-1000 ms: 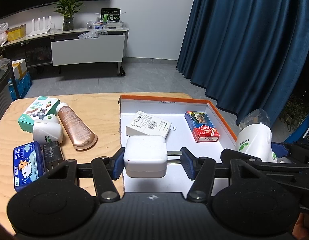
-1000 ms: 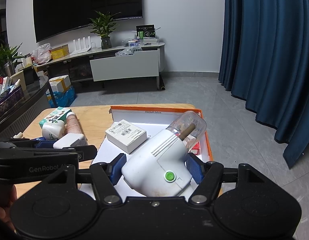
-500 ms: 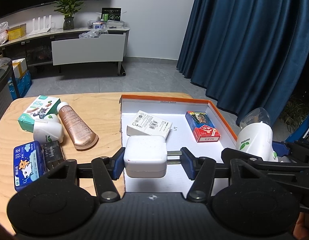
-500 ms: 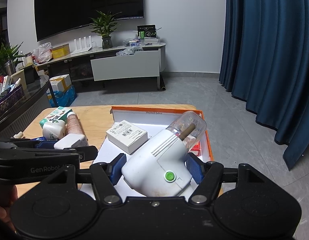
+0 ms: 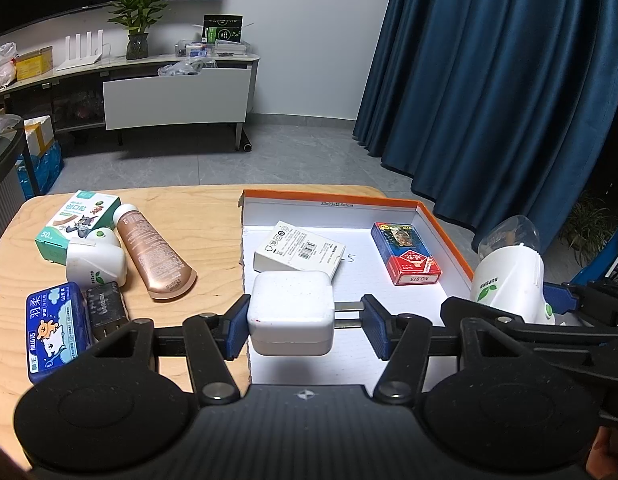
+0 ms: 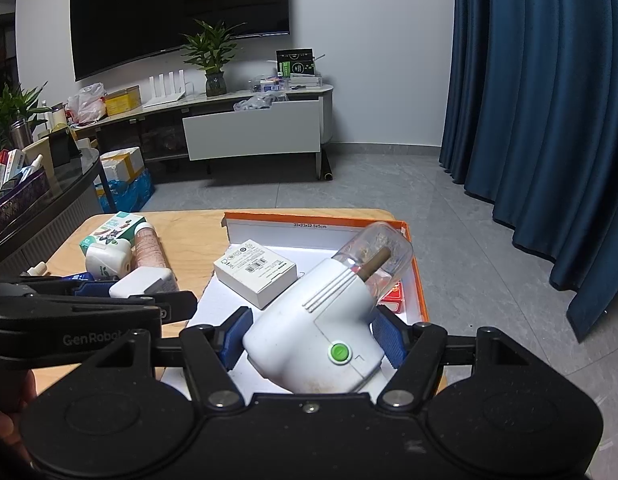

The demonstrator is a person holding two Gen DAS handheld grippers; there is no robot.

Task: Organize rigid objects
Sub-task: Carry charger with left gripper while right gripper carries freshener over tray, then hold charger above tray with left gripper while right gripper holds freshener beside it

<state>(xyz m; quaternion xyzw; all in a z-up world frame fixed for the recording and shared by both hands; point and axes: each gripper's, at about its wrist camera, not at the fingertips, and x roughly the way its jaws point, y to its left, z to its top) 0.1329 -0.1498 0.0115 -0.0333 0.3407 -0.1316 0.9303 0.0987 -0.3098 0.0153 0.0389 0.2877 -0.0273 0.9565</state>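
- I'm on the left gripper (image 5: 305, 318) and its blue pads are clamped across a white charger (image 5: 291, 312): one pad flat on the body, the other against the tips of the metal prongs, jaws about a third open.
- That charger hangs in the air over the near left corner of the orange-rimmed box (image 5: 443, 236), right at its left wall.
- Over on the right gripper (image 6: 312, 338), the jaws are a good bit wider and pinching a white plug-in device (image 6: 309, 332) with a green button and a clear dome at its far end.
- The device is tilted, dome pointing up and away, held above the near right part of the box; from the left camera I see it just outside the box's right rim.
- Inside the box, a white carton (image 5: 299, 247) lies toward the back left, and a red and blue card pack (image 5: 405, 258) sits by the right wall.
- Left of the box on the wooden table (image 5: 197, 216): a copper tube (image 5: 155, 258) lying flat, a second white device (image 5: 95, 258) touching it, and a green-edged box (image 5: 75, 220) behind them.
- Nearer to me on that side, a blue tissue pack (image 5: 57, 332) lies with a small black adapter (image 5: 105, 308) just beside it.
- A hand (image 6: 5, 408) shows at the left edge of the right camera, behind the left gripper's black body.
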